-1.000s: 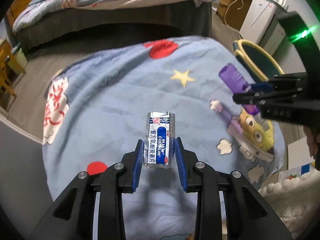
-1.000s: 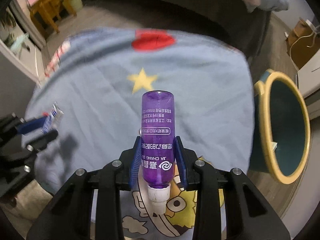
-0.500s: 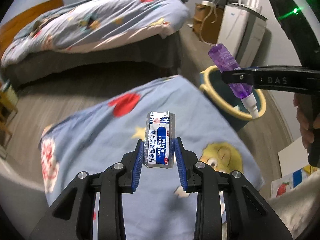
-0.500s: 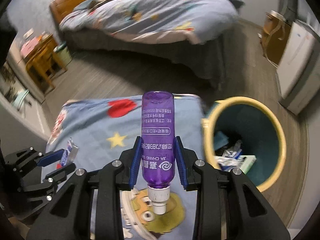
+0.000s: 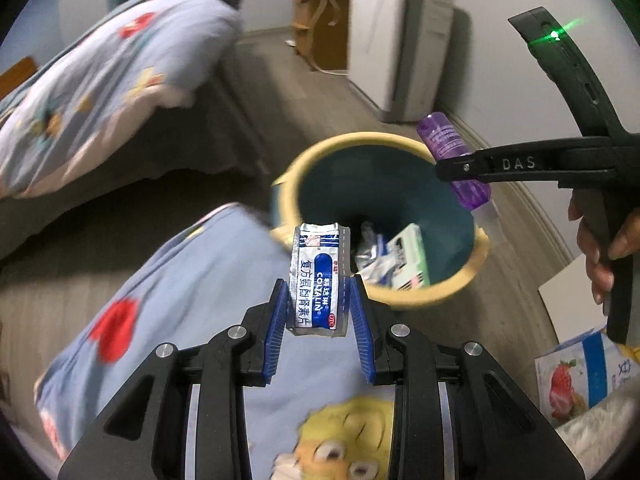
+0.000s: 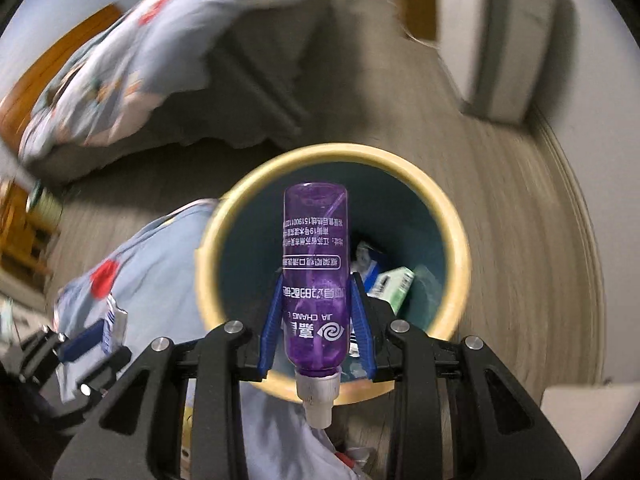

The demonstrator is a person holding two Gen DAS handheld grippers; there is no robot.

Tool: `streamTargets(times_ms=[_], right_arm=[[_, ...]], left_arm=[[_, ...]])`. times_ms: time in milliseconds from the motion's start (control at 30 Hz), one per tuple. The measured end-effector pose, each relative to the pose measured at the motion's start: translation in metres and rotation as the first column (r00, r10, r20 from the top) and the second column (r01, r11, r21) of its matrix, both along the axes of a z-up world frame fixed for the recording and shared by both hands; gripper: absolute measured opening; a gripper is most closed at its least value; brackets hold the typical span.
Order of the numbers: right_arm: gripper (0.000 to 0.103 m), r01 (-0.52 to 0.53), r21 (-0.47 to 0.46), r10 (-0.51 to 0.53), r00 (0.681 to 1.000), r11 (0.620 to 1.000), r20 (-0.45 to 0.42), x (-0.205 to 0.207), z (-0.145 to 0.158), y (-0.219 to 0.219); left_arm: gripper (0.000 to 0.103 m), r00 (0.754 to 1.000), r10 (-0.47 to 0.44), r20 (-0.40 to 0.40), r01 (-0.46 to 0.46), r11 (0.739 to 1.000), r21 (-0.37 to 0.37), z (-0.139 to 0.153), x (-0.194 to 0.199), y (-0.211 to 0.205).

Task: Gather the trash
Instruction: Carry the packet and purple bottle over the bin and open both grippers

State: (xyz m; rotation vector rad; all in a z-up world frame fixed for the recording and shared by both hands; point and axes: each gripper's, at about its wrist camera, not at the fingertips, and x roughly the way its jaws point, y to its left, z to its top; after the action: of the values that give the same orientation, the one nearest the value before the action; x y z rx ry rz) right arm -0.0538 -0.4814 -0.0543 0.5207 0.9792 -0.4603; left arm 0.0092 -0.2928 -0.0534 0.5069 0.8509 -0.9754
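Our left gripper (image 5: pixel 319 307) fingers pinch a medicine sachet (image 5: pixel 319 279); our right gripper (image 6: pixel 314 322) fingers pinch a purple bottle (image 6: pixel 313 276) above the trash bin (image 6: pixel 460 264).

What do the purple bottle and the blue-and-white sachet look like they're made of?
Purple bottle: translucent glossy plastic, probably, since light passes through it; white cap, likely plastic. Blue-and-white sachet: silvery foil laminate, judging by its crimped, shiny edges.
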Motion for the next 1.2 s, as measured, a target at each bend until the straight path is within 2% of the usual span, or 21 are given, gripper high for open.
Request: streamTargets(times_ms=[100, 233, 267, 300, 367, 567, 700, 800, 833, 933, 1000, 1200], right_arm=[[0.032, 0.067, 0.052, -0.068, 0.998, 0.996, 0.008, -0.01, -0.012, -0.023], [0.032, 0.133, 0.093, -0.134, 0.991, 0.987, 0.012, -0.019, -0.021, -0.042], [0.032, 0.143, 0.112, -0.146, 0.989, 0.983, 0.017, -0.02, -0.024, -0.046], [0.032, 0.147, 0.124, -0.151, 0.988, 0.981, 0.022, -0.021, -0.025, -0.05], [0.032, 0.139, 0.125, -0.142, 0.99, 0.982, 0.019, -0.02, -0.027, -0.048], [0.032, 0.072, 0.126, -0.069, 0.997, 0.989, -0.022, -0.001, -0.043, -0.037], [0.032, 0.056, 0.113, -0.051, 0.998, 0.992, -0.049, 0.014, -0.053, -0.031], [0.032, 0.048, 0.105, -0.044, 0.998, 0.993, -0.037, 0.024, -0.055, -0.029], [0.034, 0.042, 0.104, -0.039, 0.999, 0.994, -0.023, 0.025, -0.054, -0.029], [0.06, 0.043, 0.075, -0.044, 0.999, 0.996, 0.005, 0.03, -0.047, -0.027], [0.06, 0.039, 0.062, -0.04, 0.999, 0.997, 0.022, 0.03, -0.041, -0.025], [0.06, 0.0, -0.025, 0.0, 1.0, 1.0, -0.009, 0.017, -0.021, -0.011]], left_arm=[[0.033, 0.999, -0.048, -0.026, 0.048, 0.999, 0.011, -0.014, 0.004, -0.033], [0.033, 0.999, -0.039, -0.033, 0.04, 0.999, 0.017, -0.027, 0.021, -0.067], [0.037, 0.999, -0.04, -0.035, 0.041, 0.999, 0.017, -0.03, 0.024, -0.074], [0.053, 0.999, -0.034, -0.036, 0.035, 0.999, 0.024, -0.034, 0.028, -0.081], [0.063, 0.999, -0.028, -0.026, 0.028, 0.999, 0.026, -0.037, 0.033, -0.087], [0.063, 1.0, 0.0, -0.009, 0.0, 1.0, 0.027, -0.041, 0.04, -0.07], [0.063, 0.999, 0.013, 0.037, -0.014, 0.999, 0.046, -0.04, 0.043, -0.052], [0.063, 0.998, 0.01, 0.067, -0.014, 0.998, 0.058, -0.037, 0.041, -0.04], [0.063, 0.997, 0.009, 0.074, -0.013, 0.998, 0.06, -0.036, 0.041, -0.038], [0.063, 0.996, 0.002, 0.087, -0.007, 0.998, 0.062, -0.033, 0.039, -0.035], [0.063, 0.996, -0.004, 0.093, -0.001, 0.998, 0.058, -0.03, 0.038, -0.034], [0.063, 0.996, -0.014, 0.085, 0.013, 1.0, 0.018, -0.009, 0.022, -0.023]])
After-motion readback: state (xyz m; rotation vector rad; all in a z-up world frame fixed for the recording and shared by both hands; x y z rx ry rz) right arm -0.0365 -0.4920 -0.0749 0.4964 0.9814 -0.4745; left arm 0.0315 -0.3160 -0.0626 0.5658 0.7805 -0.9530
